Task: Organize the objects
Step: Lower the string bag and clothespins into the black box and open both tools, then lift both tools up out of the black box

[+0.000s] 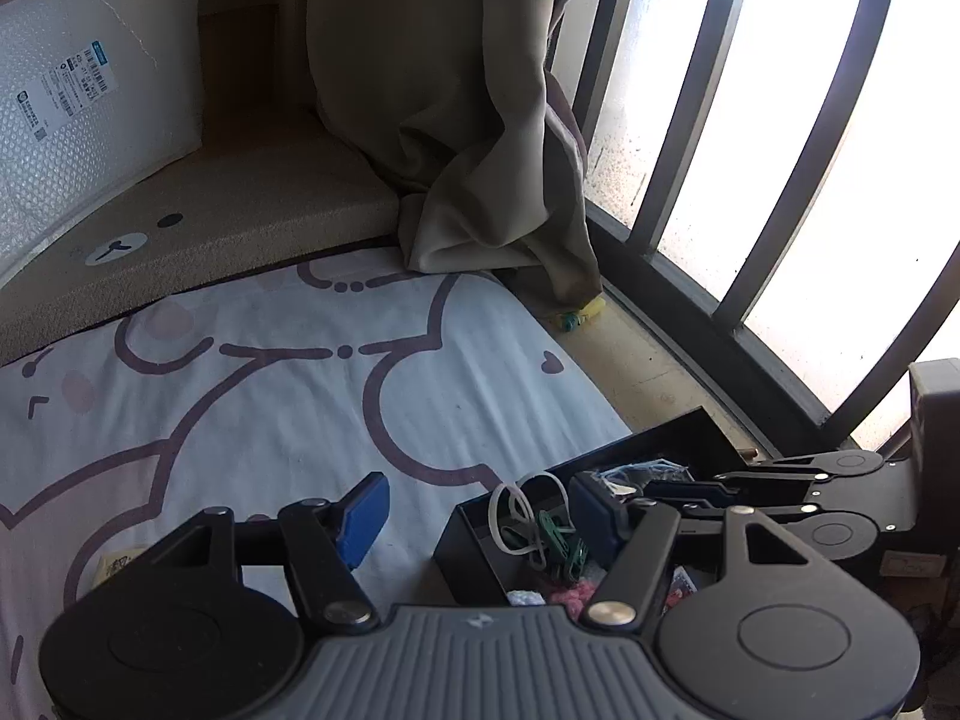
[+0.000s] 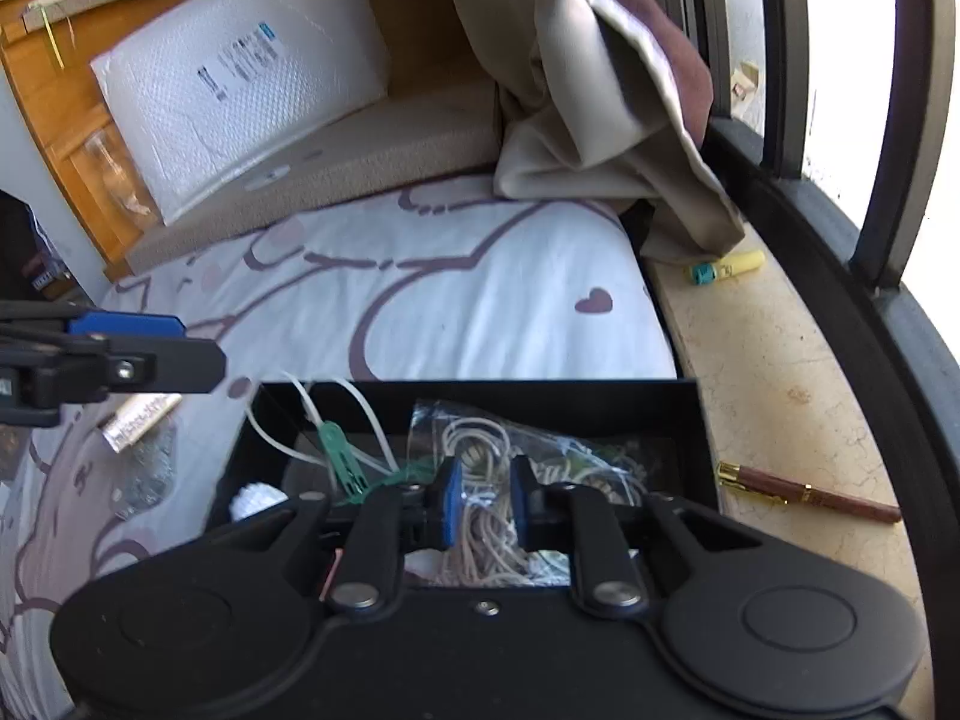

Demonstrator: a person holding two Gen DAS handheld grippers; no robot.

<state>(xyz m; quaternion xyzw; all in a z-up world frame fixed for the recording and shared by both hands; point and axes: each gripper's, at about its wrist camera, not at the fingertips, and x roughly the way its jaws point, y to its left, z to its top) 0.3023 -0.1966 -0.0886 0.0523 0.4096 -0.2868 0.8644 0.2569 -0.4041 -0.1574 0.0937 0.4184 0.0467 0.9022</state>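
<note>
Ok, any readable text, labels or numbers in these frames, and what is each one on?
None can be read.
Shipping label on the white bubble-wrap parcel: barcode and print lines show, too small to read.
Small packet lying on the bed sheet: printed marks, blurred.
Brown pen on the stone sill: gold marking, illegible.
Yellow marker: print too small.

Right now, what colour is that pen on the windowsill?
Reddish-brown with gold trim, the pen shows best in the right wrist view.

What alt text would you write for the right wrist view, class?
The right tool hangs partly open over a black box, its blue pads flanking a clear bag of beige cord. The box sits on a cartoon-print bedsheet; a brown pen lies on the sill.
</note>
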